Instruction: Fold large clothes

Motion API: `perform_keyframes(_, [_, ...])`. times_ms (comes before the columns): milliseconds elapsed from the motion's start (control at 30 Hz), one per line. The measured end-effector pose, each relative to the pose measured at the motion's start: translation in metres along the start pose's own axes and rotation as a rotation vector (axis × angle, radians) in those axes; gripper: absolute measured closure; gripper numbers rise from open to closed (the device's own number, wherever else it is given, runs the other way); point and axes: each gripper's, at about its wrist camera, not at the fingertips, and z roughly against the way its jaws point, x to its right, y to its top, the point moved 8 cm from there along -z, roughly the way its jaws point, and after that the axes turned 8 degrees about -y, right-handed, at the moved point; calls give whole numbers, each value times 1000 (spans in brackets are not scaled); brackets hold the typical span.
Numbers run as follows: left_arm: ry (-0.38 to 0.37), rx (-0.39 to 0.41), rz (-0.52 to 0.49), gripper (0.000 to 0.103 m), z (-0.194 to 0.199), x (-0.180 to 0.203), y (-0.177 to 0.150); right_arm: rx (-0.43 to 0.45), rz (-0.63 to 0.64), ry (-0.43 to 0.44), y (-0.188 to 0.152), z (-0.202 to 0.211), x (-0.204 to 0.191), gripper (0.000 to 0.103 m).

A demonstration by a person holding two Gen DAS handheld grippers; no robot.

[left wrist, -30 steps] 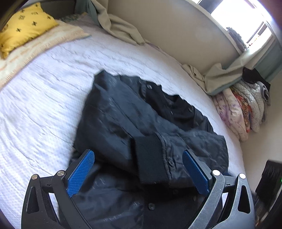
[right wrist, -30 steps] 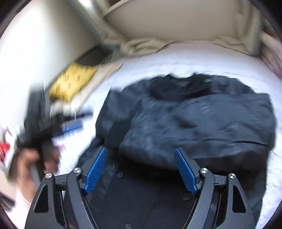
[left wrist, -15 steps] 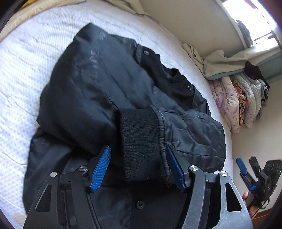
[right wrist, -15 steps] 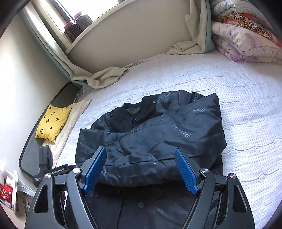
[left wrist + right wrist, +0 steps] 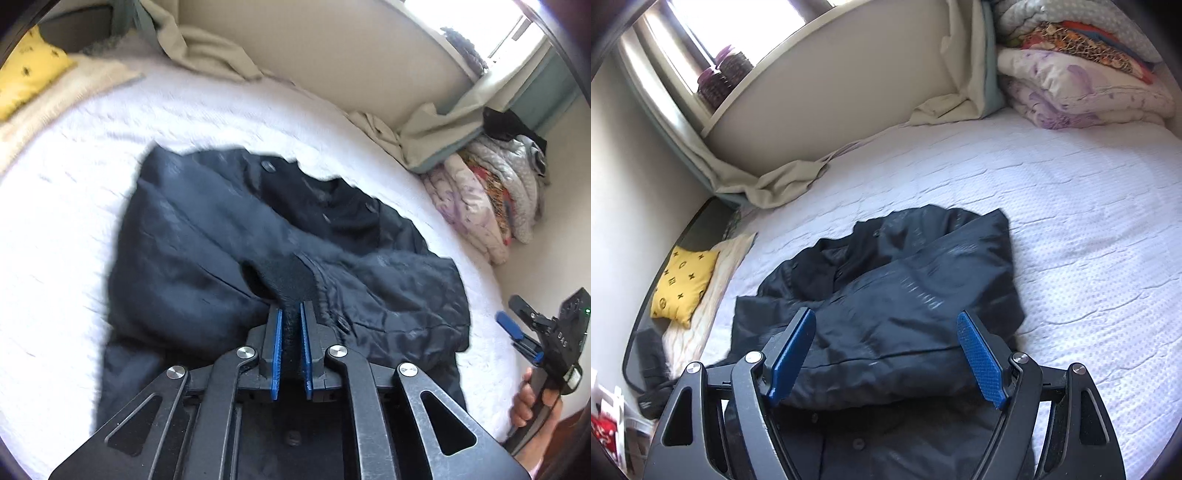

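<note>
A dark navy jacket (image 5: pixel 207 236) lies crumpled on the white bed (image 5: pixel 74 155), its sleeves folded across the front. My left gripper (image 5: pixel 291 314) is shut on the black ribbed sleeve cuff (image 5: pixel 286 280), which is pinched between the blue pads and lifted a little off the jacket body. In the right wrist view the same jacket (image 5: pixel 905 295) spreads below my right gripper (image 5: pixel 886 325), which hovers open above the near hem with nothing between its fingers. That right gripper (image 5: pixel 517 332) also shows at the bed's right edge in the left wrist view, held by a hand (image 5: pixel 532 402).
A yellow patterned cushion (image 5: pixel 685 284) rests on a cream throw at the bed's left side. Folded quilts (image 5: pixel 1078 81) are stacked at the far right corner. Beige curtain fabric (image 5: pixel 783 184) drapes onto the bed along the wall. White mattress surface surrounds the jacket.
My left gripper has gone from wide open to shut on the sleeve cuff and drawn it back. The right gripper swung to look across the bed, staying open.
</note>
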Motion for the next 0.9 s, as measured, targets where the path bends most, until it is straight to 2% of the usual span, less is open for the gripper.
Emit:
perform_keyframes(33, [49, 17, -17, 91, 3, -5, 3, 4, 0, -12, 1, -1, 2, 26])
perform_keyframes(100, [207, 57, -59, 91, 9, -21, 8, 2, 8, -36, 1, -5, 6, 30])
perform_keyframes(133, [258, 61, -57, 91, 8, -30, 9, -4, 17, -47, 0, -8, 7, 34])
perform_keyframes(167, [270, 46, -31, 91, 6, -39, 7, -13, 40, -76, -1, -14, 8, 40])
perform_keyframes(233, [204, 3, 49, 91, -1, -48, 0, -32, 86, -154, -5, -24, 11, 48])
perform_keyframes(267, [129, -24, 103, 91, -5, -48, -6, -42, 104, -197, -7, -29, 14, 51])
perform_keyframes(300, [79, -36, 131, 91, -7, -45, -8, -49, 102, -208, -9, -32, 15, 51])
perform_keyframes(333, [45, -42, 141, 86, -8, -42, -10, -54, 92, -205, -9, -34, 17, 51])
perform_keyframes(367, [-6, -51, 147, 79, -8, -36, -11, -63, 71, -192, -9, -35, 19, 51])
perform_keyframes(433, [-64, -63, 158, 31, -10, -29, -13, -67, 30, -166, -6, -33, 23, 51])
perform_keyframes(467, [-86, -71, 173, 26, -13, -27, -14, -62, 17, -164, -4, -32, 25, 51])
perform_keyframes(500, [-85, -72, 178, 26, -16, -27, -15, -57, 12, -166, -4, -31, 26, 51])
perform_keyframes(567, [-70, -88, 167, 28, -24, -26, -17, -55, 8, -168, -3, -29, 27, 51])
perform_keyframes(700, [-62, -145, 125, 68, -48, -18, -25, -74, 3, -151, -7, -31, 25, 51])
perform_keyframes(767, [-31, -157, 91, 69, -58, -15, -30, -82, 4, -146, -10, -32, 24, 51])
perform_keyframes(800, [-25, -159, 78, 72, -60, -14, -32, -83, 5, -145, -10, -32, 23, 51])
perform_keyframes(833, [-23, -160, 70, 81, -62, -13, -34, -83, 4, -144, -10, -32, 23, 51])
perform_keyframes(900, [-19, -155, 58, 87, -59, -11, -32, -83, 3, -142, -10, -32, 23, 51])
